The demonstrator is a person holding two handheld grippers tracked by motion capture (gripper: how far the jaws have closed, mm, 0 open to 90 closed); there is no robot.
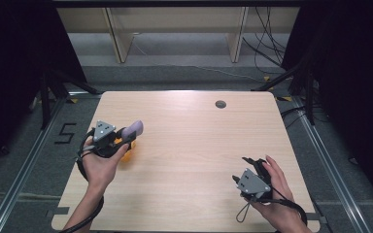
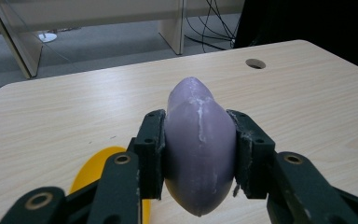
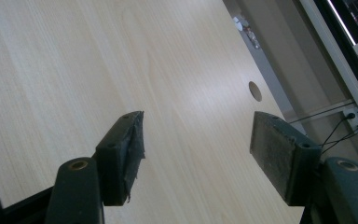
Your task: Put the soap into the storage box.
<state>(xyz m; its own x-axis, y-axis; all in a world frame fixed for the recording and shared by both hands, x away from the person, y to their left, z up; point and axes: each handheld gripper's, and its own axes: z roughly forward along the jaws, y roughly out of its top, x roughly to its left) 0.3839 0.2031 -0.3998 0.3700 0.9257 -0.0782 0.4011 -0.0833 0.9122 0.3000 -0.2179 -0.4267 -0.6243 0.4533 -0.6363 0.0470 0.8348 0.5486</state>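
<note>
From above, on the left half of the pale wooden table [image 1: 199, 145]: left gripper [image 1: 126, 137], black with a grey three-cornered plate on top, held in a hand low over the board, pointing right and slightly far. Clamped between its jaws, a smooth lilac egg-shaped object [image 1: 135, 128], its rounded tip sticking out past the jaws. Just under and near-right of that grip, a flat yellow piece [image 1: 126, 148], partly hidden by the hand; whether touching the lilac object, impossible to tell. Near the right near corner, well apart from all that: right gripper [image 1: 256, 165], in the other hand, pointing far, jaws parted with nothing between. Far off, toward the far edge, a small round hole [image 1: 220, 104] in the tabletop.

Along the left gripper's jaws: both pads pressed against the flanks of the lilac egg-shaped object [image 2: 199, 149], whitish scuffs running down its ridge, long axis lying away from the camera. Below left, a curved slice of the flat yellow piece [image 2: 93, 168] on the wood.

Along the right gripper's jaws: pads standing wide apart, bare table [image 3: 65, 70] between, grasping nothing.
</note>
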